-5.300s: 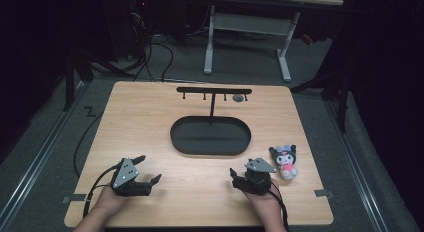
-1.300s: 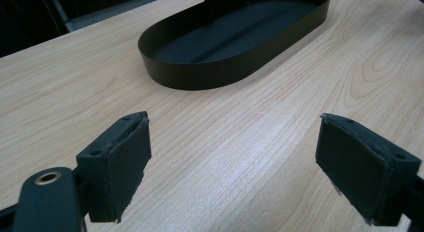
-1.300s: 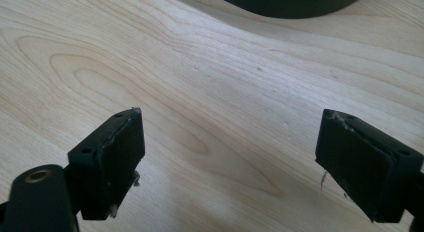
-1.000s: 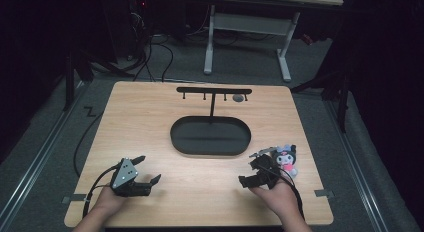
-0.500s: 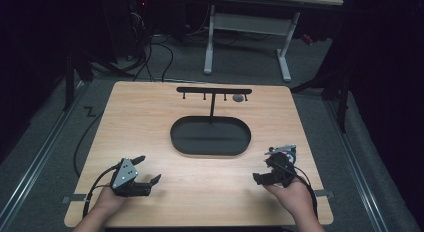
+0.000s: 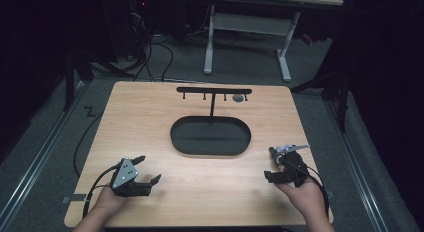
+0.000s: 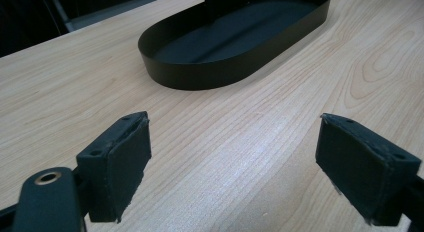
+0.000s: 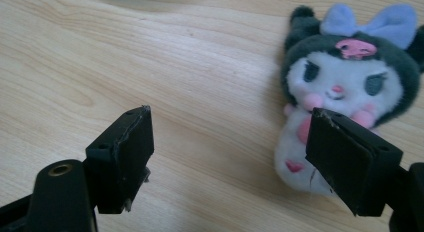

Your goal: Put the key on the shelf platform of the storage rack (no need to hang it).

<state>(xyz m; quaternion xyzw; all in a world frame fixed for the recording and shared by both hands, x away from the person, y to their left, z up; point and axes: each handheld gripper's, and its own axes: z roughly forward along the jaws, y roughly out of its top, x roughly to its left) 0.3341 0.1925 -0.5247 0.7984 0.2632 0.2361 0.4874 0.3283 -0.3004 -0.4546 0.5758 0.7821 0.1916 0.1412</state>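
Right gripper (image 6: 274, 164) shifted right over plush toy (image 8: 345, 87), fingers narrowing, nothing gripped, left gripper (image 6: 148, 169) fingers spread.

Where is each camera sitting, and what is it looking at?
High view: above the person's side, looking forward and down on the table; both hands and forearms show, with the left gripper and right gripper.
Left gripper view: rides that gripper, facing the black tray; its open jaws show.
Right gripper view: rides that gripper, facing the plush toy; its jaws, apart, show.
Shared: high and left gripper views both show the tray.
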